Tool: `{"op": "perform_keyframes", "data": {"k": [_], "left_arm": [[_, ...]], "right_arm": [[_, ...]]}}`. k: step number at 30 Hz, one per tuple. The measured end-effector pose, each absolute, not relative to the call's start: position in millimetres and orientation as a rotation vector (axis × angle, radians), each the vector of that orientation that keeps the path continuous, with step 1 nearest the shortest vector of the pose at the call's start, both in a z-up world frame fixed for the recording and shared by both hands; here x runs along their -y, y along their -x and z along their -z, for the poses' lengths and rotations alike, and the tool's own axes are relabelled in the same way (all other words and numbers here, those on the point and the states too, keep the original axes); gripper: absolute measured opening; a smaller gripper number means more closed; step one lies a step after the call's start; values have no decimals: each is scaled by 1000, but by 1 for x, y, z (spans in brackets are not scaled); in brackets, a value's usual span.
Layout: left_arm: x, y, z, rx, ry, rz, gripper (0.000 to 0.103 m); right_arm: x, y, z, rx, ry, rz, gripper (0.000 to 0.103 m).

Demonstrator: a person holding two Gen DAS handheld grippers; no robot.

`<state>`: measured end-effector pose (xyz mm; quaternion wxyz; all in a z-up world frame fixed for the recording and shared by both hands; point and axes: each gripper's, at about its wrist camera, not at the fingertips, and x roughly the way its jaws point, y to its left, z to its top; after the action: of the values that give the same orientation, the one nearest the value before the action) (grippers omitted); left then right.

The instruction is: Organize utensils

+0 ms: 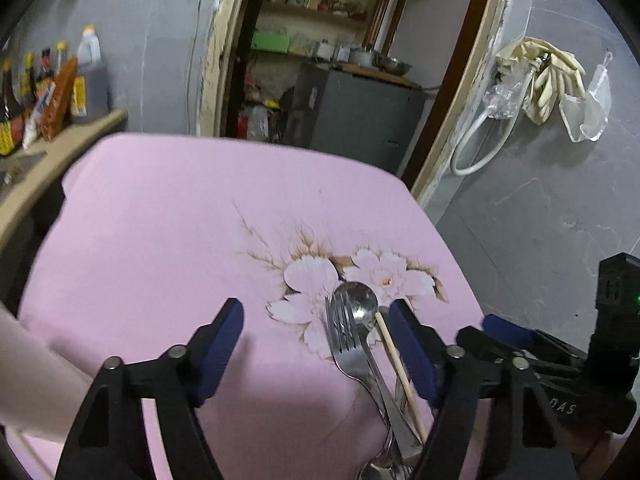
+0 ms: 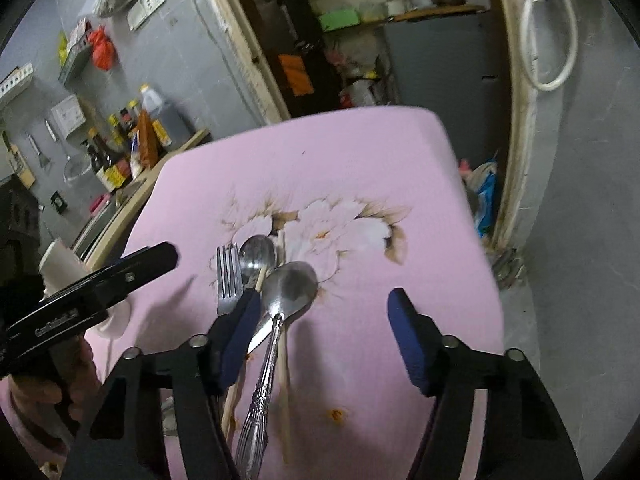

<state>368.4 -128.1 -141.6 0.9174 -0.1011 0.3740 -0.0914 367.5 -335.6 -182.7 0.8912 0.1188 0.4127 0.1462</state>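
A pile of utensils lies on the pink flowered tablecloth [image 1: 160, 220]: a steel fork [image 1: 346, 344], a small spoon [image 1: 358, 300] and wooden chopsticks [image 1: 398, 368]. In the right wrist view I see the fork [image 2: 229, 276], the small spoon [image 2: 258, 256], a bigger spoon with a patterned handle [image 2: 290, 284] and chopsticks [image 2: 283, 368]. My left gripper [image 1: 318, 316] is open and empty, with the pile by its right finger. My right gripper [image 2: 324, 304] is open and empty above the pile.
Sauce bottles [image 1: 48, 92] stand on a counter to the left of the table. A doorway with shelves and a grey cabinet [image 1: 352, 116] is behind the table. A white cup [image 2: 60, 264] sits at the table's left edge, behind the left gripper's body [image 2: 88, 292]. A grey floor [image 1: 540, 208] lies to the right.
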Motion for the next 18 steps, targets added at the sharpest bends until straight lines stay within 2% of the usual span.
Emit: {"op": "perform_keyframes", "data": {"k": [2,10,18], "left_arm": [[128,-376,150,-805,231,211,61],[133,-399,172,-893,275,268,40],[135,-414,185,-955,320,312,28]], "right_arm": [[330,-373,187,-880,-243,-325,53],[313,-391,201,-959,-221,-361,50],[290,-399,199,-990,-69,-373,50]]}}
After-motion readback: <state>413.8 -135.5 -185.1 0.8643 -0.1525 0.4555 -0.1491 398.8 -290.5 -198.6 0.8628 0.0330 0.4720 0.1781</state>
